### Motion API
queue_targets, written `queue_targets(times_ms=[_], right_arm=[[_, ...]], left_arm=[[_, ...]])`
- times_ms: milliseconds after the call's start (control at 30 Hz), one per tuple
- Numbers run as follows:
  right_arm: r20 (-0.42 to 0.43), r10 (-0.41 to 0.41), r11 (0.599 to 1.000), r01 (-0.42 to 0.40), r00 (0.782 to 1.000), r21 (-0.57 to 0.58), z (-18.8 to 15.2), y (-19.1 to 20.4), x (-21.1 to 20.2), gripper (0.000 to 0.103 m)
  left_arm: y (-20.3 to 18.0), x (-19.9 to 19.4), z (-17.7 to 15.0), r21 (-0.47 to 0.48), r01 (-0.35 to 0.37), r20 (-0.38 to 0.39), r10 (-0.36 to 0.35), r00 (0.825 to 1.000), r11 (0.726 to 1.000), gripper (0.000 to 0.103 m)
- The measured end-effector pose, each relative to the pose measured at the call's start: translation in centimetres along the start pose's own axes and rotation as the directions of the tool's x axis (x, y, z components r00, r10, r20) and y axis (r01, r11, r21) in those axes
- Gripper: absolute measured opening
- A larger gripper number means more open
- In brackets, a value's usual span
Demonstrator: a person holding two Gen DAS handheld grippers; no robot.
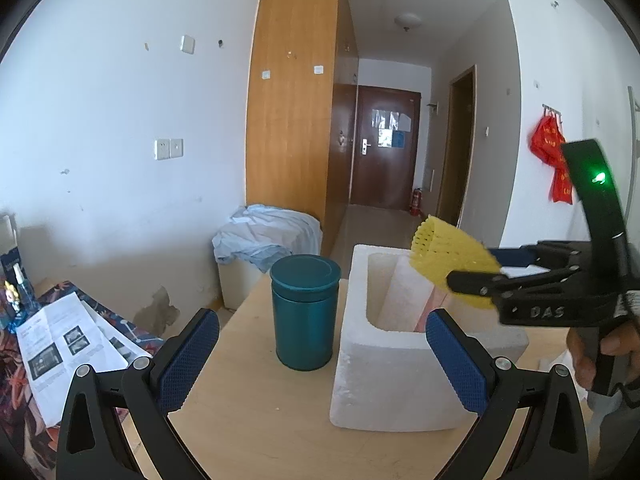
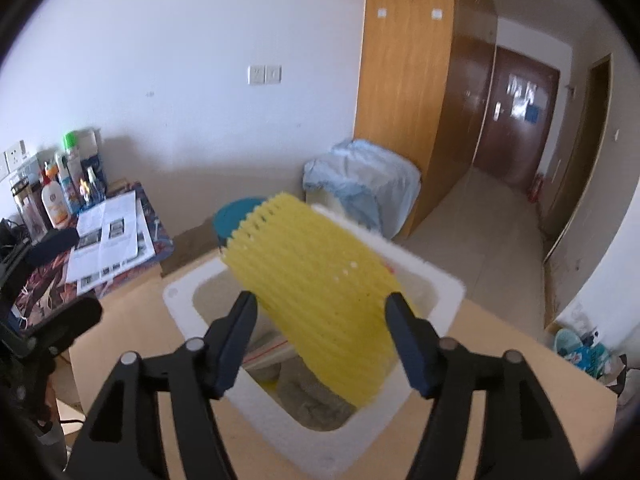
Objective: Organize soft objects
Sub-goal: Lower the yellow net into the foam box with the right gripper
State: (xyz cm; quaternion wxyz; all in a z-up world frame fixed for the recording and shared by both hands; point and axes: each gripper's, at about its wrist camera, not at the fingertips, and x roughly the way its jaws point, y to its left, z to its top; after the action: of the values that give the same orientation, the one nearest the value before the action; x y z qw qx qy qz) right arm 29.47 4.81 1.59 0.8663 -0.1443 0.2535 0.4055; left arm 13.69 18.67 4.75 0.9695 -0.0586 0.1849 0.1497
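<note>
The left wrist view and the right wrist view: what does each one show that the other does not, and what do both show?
Only the left wrist view shows the teal canister whole, the red hanging decoration and the right gripper from the side.

Only the right wrist view shows the bottles by the wall and the inside bottom of the white foam box.

Both show the yellow foam net sleeve over the box, between open jaws, and the printed paper sheets.

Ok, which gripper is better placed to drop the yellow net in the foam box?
Right. The right gripper has the yellow net between its jaws above the foam box; the left gripper is empty.
</note>
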Motion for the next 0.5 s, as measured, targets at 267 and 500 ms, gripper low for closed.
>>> queue_targets(times_ms=[267, 500], right_arm=[[-0.148, 0.04, 0.999, -0.042, 0.988, -0.005, 0.0, 0.2, 2.0, 0.071], [-0.062, 0.098, 0.993, -0.094, 0.993, 0.068, 0.6, -1.4, 1.2, 0.071]], left_arm=[[-0.2, -0.2, 0.0, -0.003, 0.008, 0.003, -0.008, 1.0, 1.0, 0.103], [-0.5, -0.1, 0.1, 0.001, 0.026, 0.009, -0.026, 1.0, 1.0, 0.103]])
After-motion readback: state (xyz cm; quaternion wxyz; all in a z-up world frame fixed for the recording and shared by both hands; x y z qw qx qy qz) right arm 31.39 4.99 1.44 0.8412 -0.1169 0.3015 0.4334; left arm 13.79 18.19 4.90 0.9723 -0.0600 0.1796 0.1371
